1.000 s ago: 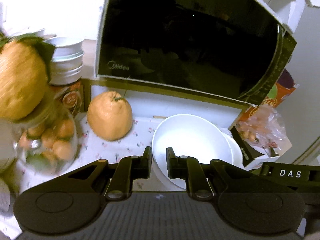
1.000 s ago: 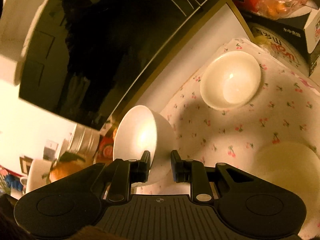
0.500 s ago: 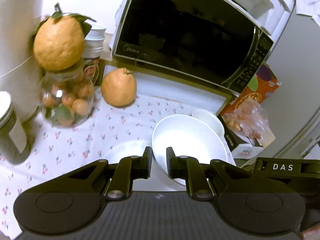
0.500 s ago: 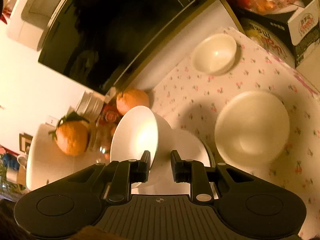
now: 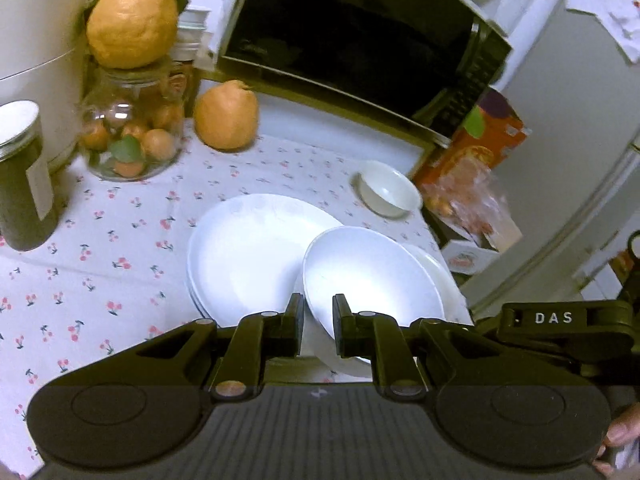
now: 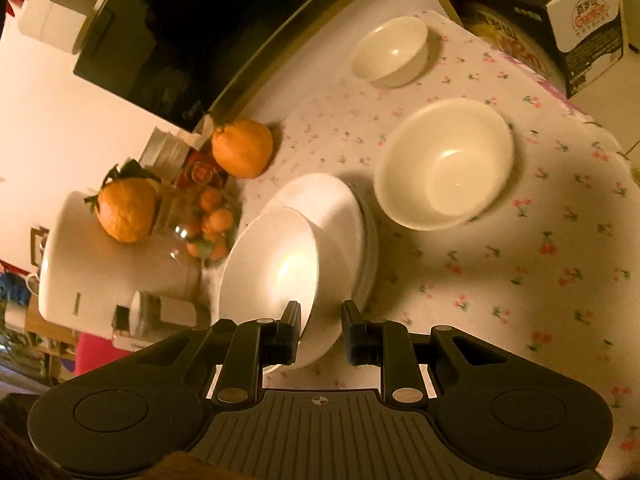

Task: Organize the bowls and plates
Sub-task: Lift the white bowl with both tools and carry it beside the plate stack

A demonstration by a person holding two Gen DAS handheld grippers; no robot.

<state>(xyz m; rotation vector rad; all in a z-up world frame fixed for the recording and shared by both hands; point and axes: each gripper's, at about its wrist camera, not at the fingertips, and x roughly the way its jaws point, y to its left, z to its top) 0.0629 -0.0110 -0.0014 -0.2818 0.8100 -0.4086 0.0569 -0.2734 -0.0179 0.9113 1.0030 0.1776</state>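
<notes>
Each gripper – left, right – clamps a bowl's rim above the plates. Only the right view shows the medium bowl beside the plates, the small bowl beyond.

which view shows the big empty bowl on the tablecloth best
The right wrist view: the big bowl sits in the open with its whole rim and inside visible, beside the plates. In the left wrist view only a sliver of it peeks out behind the bowl held by the left gripper.
</notes>
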